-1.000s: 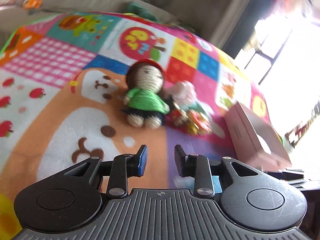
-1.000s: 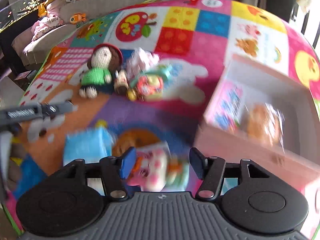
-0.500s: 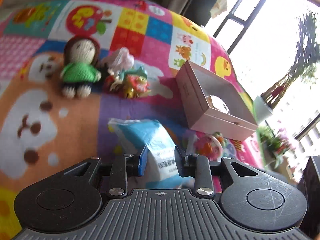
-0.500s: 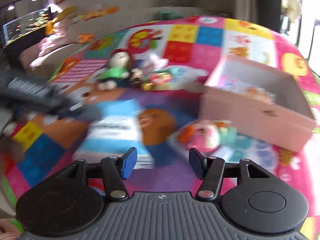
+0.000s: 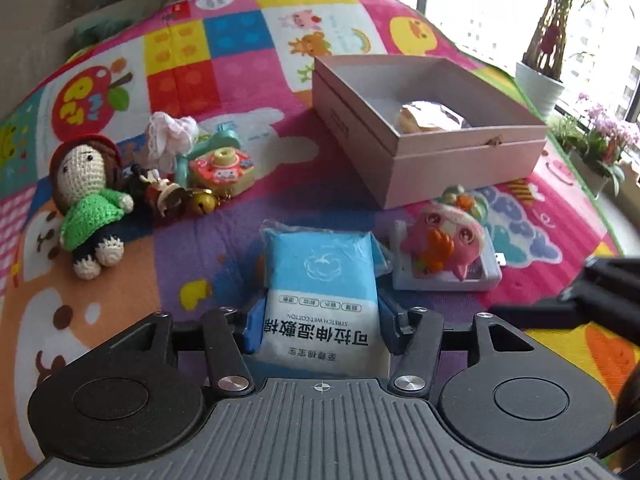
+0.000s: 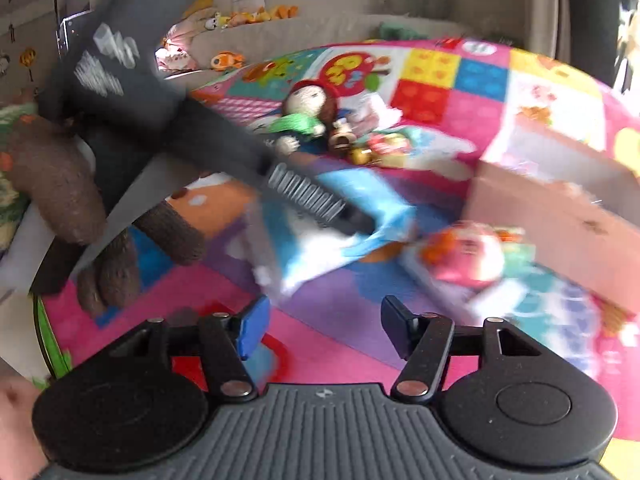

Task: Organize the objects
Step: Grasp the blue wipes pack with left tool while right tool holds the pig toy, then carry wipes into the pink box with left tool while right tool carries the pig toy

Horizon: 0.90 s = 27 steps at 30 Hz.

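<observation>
The left gripper point(image 5: 320, 322) grips the blue wet-wipe pack point(image 5: 320, 280) between its fingers, low over the play mat point(image 5: 224, 240); the right gripper point(image 6: 320, 330) is spread wide, holding nothing. Behind stands the pink box point(image 5: 432, 132), with only one wrapped item inside. The pink toy point(image 5: 444, 248), crochet doll point(image 5: 90, 200) and toy camera point(image 5: 222, 170) lie outside, so most sorting remains.

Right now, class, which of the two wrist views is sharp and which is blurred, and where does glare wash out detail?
Left wrist view: sharp, the blue wipes pack lettering readable; window glare top right. Right wrist view: motion-blurred, the pink box and crochet doll smeared.
</observation>
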Available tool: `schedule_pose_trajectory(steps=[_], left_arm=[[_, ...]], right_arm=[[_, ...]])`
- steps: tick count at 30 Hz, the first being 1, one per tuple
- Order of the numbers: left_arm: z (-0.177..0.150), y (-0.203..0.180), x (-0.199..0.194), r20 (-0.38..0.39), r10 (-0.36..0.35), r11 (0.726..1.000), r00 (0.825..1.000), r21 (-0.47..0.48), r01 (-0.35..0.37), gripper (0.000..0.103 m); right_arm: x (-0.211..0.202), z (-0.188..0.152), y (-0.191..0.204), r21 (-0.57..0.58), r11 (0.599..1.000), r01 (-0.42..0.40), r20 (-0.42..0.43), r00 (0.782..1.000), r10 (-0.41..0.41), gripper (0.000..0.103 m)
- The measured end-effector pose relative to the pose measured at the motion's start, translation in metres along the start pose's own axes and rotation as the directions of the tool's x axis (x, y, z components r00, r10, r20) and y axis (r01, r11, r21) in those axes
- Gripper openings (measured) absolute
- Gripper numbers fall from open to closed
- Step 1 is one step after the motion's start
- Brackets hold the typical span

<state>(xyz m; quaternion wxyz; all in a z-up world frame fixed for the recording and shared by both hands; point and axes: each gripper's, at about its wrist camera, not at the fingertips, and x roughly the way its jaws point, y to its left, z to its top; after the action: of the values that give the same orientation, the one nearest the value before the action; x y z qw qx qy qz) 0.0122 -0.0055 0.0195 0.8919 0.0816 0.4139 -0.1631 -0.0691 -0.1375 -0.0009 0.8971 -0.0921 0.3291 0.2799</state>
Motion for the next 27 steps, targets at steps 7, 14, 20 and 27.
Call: schedule_pose_trajectory(steps=[7,14,20,27], left_arm=[[-0.007,0.015,-0.012,0.048,-0.056,0.988,0.997,-0.142,0.062,0.058],[-0.021,0.011,-0.035,0.061,-0.059,0.992,0.996,-0.109,0.066,0.057],[-0.014,0.009,-0.047,0.122,-0.094,0.988,0.988,-0.112,0.107,0.057],[0.082,-0.022,-0.032,0.247,-0.19,0.981,0.95,0.004,0.196,0.057]], right_arm=[[-0.035,0.003,-0.043,0.05,0.985,0.168,0.078,0.982,-0.171,0.073],[0.003,0.023,-0.059,0.12,0.98,0.16,0.058,0.984,-0.168,0.073],[0.013,0.031,-0.062,0.102,0.976,0.19,0.04,0.98,-0.195,0.055],[-0.053,0.02,-0.093,0.176,0.953,0.248,0.133,0.953,-0.272,0.054]])
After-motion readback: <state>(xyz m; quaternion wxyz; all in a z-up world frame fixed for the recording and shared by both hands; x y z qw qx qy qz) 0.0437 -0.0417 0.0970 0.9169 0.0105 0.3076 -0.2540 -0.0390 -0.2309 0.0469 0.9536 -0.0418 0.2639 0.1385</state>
